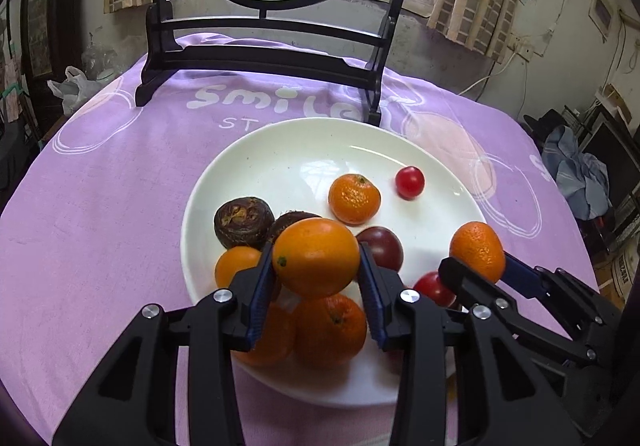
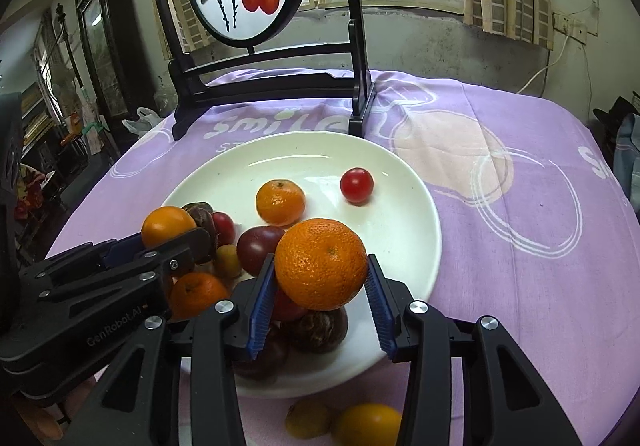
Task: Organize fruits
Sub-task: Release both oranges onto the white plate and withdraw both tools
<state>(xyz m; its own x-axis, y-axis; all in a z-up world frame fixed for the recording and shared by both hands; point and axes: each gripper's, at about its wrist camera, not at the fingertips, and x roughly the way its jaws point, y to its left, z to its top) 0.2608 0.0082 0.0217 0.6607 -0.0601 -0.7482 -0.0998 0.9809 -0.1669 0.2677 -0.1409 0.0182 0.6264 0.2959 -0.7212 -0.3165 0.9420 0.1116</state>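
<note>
A white plate (image 1: 280, 149) on the purple cloth holds several fruits: mandarins, red cherry tomatoes, dark purple tomatoes and dark brown wrinkled fruits. My left gripper (image 1: 318, 260) is shut on a smooth orange (image 1: 316, 256) and holds it above the plate's near side. My right gripper (image 2: 320, 266) is shut on a rough-skinned mandarin (image 2: 320, 264), also above the plate (image 2: 400, 230). In the left wrist view the right gripper (image 1: 478, 256) with its mandarin is at the plate's right rim. In the right wrist view the left gripper (image 2: 168, 234) with its orange is at the left.
A black wooden stand (image 1: 260, 61) with a round persimmon painting stands at the table's far side, just behind the plate. Two yellow-orange fruits (image 2: 348, 422) lie on the cloth in front of the plate. The purple cloth (image 2: 520, 205) stretches right of the plate.
</note>
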